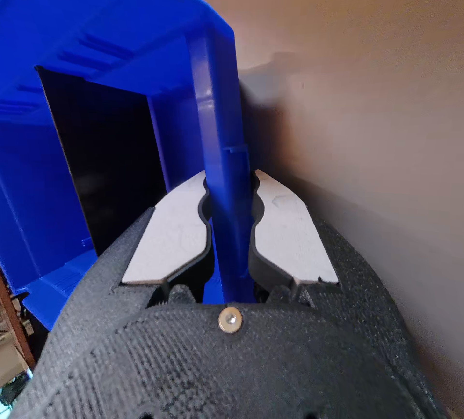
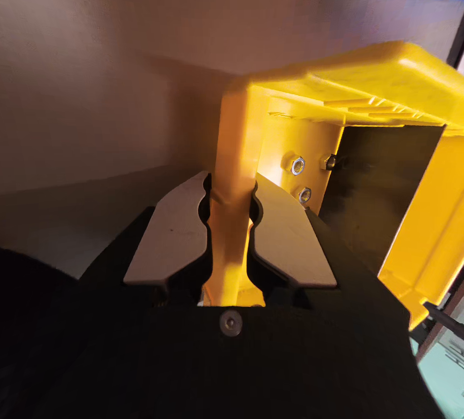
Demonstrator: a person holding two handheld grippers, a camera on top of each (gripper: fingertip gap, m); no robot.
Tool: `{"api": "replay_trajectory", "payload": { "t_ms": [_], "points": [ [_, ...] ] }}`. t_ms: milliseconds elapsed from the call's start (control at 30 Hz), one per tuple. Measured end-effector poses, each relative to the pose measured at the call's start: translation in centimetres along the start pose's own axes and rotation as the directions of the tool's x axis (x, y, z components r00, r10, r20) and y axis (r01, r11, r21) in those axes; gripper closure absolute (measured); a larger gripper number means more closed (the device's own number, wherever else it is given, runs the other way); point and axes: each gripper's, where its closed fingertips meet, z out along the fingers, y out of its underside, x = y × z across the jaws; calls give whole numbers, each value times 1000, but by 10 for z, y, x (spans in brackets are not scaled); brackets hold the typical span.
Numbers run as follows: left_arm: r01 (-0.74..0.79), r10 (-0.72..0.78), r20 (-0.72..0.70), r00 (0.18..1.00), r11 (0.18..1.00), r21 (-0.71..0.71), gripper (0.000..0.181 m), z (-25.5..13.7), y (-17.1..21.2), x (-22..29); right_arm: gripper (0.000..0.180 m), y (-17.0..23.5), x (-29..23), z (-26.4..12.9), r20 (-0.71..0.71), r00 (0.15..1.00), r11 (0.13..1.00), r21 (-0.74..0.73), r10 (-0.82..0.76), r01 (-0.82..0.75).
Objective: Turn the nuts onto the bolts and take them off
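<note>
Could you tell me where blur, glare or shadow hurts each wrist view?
Left wrist view: the blue bin smears at top left, its interior is black, and the left gripper is sharp. Right wrist view: glare washes the yellow bin wall beside the nuts, the right gripper body is underexposed.

Three nuts lie inside one yellow bin, right of centre in the right wrist view. One blue bin fills the left wrist view's left half.

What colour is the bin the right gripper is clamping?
Yellow bin, seen best in the right wrist view.
</note>
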Motion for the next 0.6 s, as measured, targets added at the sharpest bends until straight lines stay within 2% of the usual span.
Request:
{"api": "replay_trajectory", "payload": {
  "t_ms": [133, 167, 233, 333, 367, 433, 533, 600],
  "points": [
    [-50, 52, -24, 998, 996, 75, 151, 5, -30, 1, 151, -28, -42, -23, -2, 1000, 996, 93, 3, -2],
    [-72, 75, -27, 997, 994, 88, 151, 5, -35, 4, 146, -35, -48, -30, -11, 999, 990, 140, 34, -32],
    [-113, 115, -14, 993, 988, 105, 150, 4, -40, 9, 143, -48, -53, -54, -16, 990, 957, 257, 143, -134],
    [-55, 44, 67, 997, 983, 176, 143, -11, -43, 5, 147, -45, -39, -107, -7, 918, 816, 459, 398, -350],
    [-9, -13, 94, 995, 974, 224, 141, -23, -45, 4, 148, -31, -27, -125, -42, 870, 758, 512, 492, -404],
    [117, -165, 100, 981, 919, 377, 143, -55, -54, 8, 150, 12, -9, -155, -113, 719, 626, 596, 686, -504],
    [406, -394, -149, 907, 724, 558, 136, -97, -82, 45, 143, 86, -10, -161, -151, 469, 451, 629, 870, -633],
    [563, -464, -329, 823, 580, 589, 132, -114, -109, 79, 138, 108, -18, -146, -116, 367, 352, 640, 923, -683]
  ]
}}
